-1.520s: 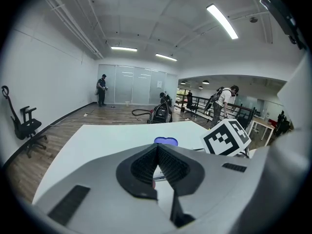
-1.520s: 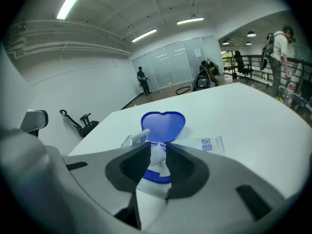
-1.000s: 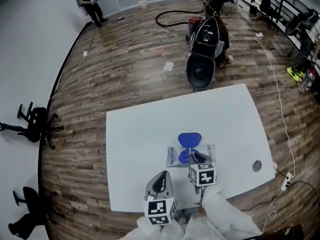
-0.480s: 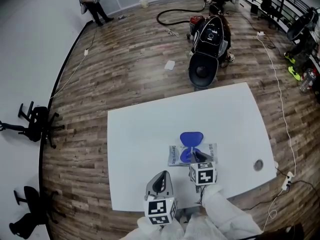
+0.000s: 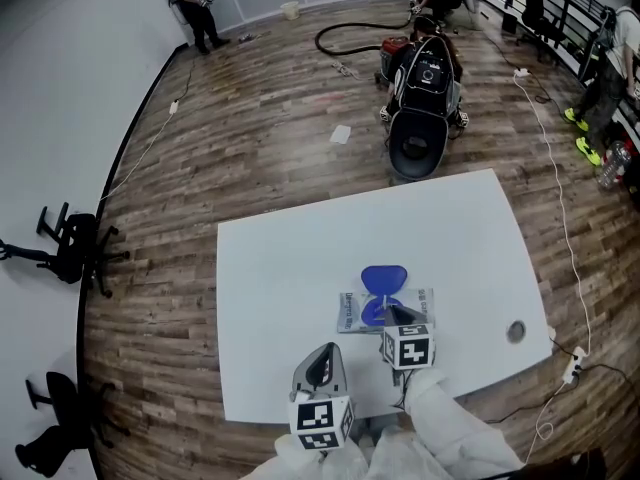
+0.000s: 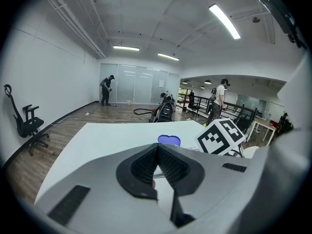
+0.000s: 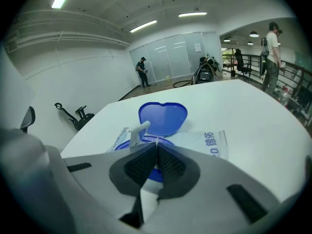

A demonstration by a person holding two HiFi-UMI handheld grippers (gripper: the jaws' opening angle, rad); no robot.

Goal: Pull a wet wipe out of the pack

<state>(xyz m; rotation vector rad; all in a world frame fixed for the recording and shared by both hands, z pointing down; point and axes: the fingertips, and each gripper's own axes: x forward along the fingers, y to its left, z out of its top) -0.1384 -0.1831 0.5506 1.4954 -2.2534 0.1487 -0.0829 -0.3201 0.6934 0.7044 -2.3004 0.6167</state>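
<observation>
Pack [image 5: 350, 313] lies near table's [image 5: 290, 268] front edge, lid [image 7: 163, 117] open. My right gripper [image 5: 389, 314] is closed, apparently pinching the wet wipe [image 7: 138, 130]; left gripper [image 5: 322, 364] closed, empty, at the edge.

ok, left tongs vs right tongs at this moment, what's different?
Position: the left tongs hang near the table edge, short of the pack; the right tongs are at the pack's opening, in front of its flipped-open blue lid.
Load: the left tongs hold nothing; the right tongs seem to pinch the wet wipe sticking up.
Shared: both sets of jaws are closed.
</observation>
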